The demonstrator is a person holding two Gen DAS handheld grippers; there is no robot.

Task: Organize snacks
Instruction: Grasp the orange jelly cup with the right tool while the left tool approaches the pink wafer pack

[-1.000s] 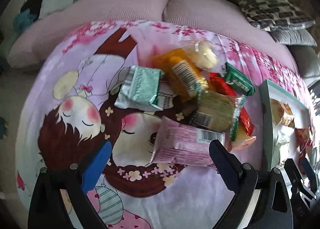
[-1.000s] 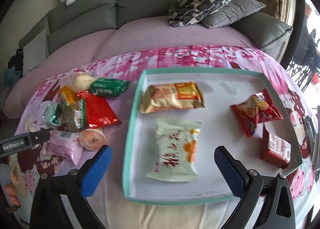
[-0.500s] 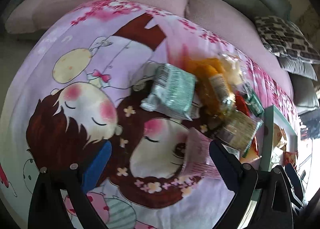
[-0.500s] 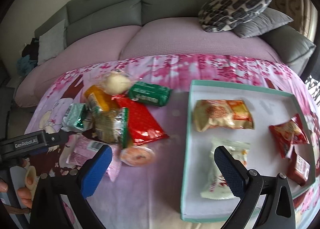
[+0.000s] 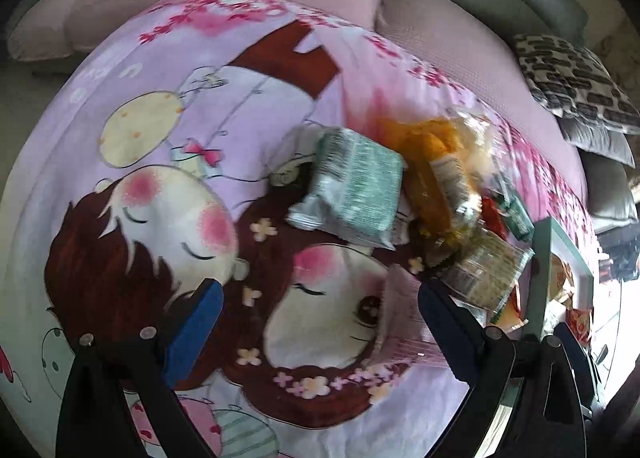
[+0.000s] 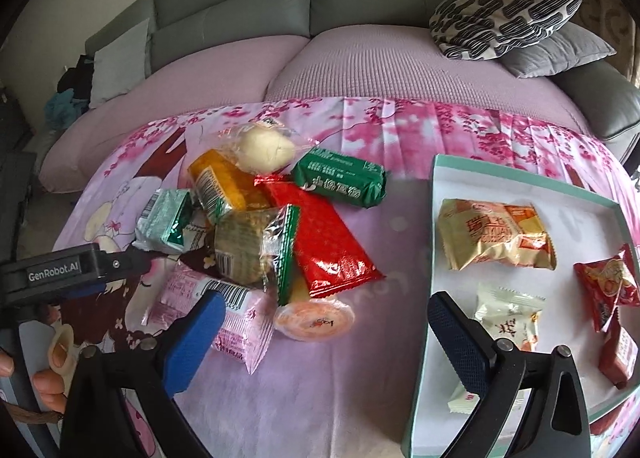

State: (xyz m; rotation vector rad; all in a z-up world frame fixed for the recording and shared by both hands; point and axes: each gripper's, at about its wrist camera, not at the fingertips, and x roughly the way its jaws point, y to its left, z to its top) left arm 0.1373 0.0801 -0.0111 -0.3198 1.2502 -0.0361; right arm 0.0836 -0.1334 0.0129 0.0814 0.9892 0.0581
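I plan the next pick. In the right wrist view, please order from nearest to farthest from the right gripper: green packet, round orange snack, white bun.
1. Round orange snack, just ahead of the fingers.
2. Green packet, farther back, middle.
3. White bun, back of the pile.

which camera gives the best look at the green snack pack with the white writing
The right wrist view. The green pack lies whole and sharp at the far edge of the pile, its white print facing up. The left wrist view catches only a blurred sliver of it, behind other snacks beside the tray.
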